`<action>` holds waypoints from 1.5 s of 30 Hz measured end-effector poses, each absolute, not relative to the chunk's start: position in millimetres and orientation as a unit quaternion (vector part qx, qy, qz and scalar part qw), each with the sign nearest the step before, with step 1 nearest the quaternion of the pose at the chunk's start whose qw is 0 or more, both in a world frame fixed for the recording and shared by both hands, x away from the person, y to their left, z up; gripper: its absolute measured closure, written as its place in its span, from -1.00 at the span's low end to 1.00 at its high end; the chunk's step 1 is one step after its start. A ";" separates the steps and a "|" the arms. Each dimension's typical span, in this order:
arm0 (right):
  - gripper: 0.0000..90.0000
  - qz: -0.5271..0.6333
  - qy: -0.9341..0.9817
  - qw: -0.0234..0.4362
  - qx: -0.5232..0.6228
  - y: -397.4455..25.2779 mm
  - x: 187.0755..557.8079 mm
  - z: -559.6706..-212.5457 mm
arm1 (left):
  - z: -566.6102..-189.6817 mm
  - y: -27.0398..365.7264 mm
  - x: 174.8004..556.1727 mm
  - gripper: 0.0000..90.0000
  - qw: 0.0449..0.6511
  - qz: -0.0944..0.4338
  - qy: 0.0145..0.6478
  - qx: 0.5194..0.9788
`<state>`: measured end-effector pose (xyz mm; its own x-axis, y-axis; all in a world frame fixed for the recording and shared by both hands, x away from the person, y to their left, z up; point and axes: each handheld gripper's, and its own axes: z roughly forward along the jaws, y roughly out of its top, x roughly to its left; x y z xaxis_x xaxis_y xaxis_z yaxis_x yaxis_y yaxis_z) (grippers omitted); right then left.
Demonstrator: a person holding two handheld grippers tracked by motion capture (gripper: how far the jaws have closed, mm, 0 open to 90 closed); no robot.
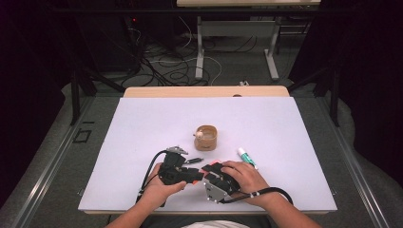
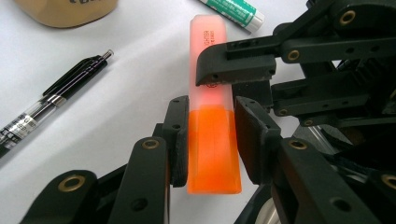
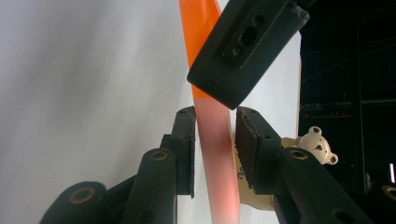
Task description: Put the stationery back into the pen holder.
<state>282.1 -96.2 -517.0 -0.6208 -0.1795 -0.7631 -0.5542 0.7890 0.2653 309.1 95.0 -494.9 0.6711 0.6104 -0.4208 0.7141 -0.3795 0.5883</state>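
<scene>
the orange highlighter (image 2: 214,140) lay between the two tools near the front edge of the white table (image 1: 142,123), held just off its surface as far as the pictures showed. the left tool (image 2: 211,135) had its jaws closed on the orange body, and the right tool (image 3: 215,144) had its jaws set either side of the pale translucent cap (image 2: 208,51), pressed to it or very nearly so. the step in hand looked like pulling the cap off.

to do that well, the left tool needed to keep a firm hold on the body and stay put, while the right tool gripped the cap squarely at its middle and drew straight along the highlighter's length, not sideways, so the cap would not jam or twist out of the pads. a small rocking motion might free a tight fit. the black pen (image 2: 51,100), the green glue stick (image 2: 233,11) and the tan holder (image 1: 206,137) with its small bear sat nearby, apart from the tools, so the pull had room.
</scene>
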 end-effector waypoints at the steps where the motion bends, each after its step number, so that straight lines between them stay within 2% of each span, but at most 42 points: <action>1: 0.54 0.246 0.865 0.382 -0.215 -96.0 282.0 -517.2 | -495.0 94.8 309.2 0.48 0.387 -0.067 0.400 0.828; 13: 0.62 0.230 0.860 0.386 -0.242 -93.8 280.8 -516.4 | -495.5 95.4 309.8 0.48 0.389 -0.073 0.403 0.825; 16: 0.64 0.234 0.853 0.399 -0.242 -93.9 279.8 -517.7 | -495.9 95.7 310.0 0.48 0.390 -0.075 0.405 0.823; 23: 0.66 0.223 0.858 0.388 -0.253 -93.3 280.0 -518.0 | -497.4 95.5 310.4 0.48 0.390 -0.080 0.409 0.821; 39: 0.72 0.226 0.854 0.396 -0.251 -94.4 280.2 -517.2 | -498.1 96.2 310.1 0.46 0.393 -0.073 0.408 0.821; 45: 0.72 0.224 0.862 0.380 -0.250 -94.3 281.0 -517.2 | -497.4 98.4 310.7 0.37 0.402 -0.073 0.412 0.815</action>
<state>281.0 -94.3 -517.2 -0.5857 -0.2599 -0.7677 -0.6014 0.7744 0.1967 310.7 98.4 -497.4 0.6498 0.6122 -0.4505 0.7302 -0.3381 0.5938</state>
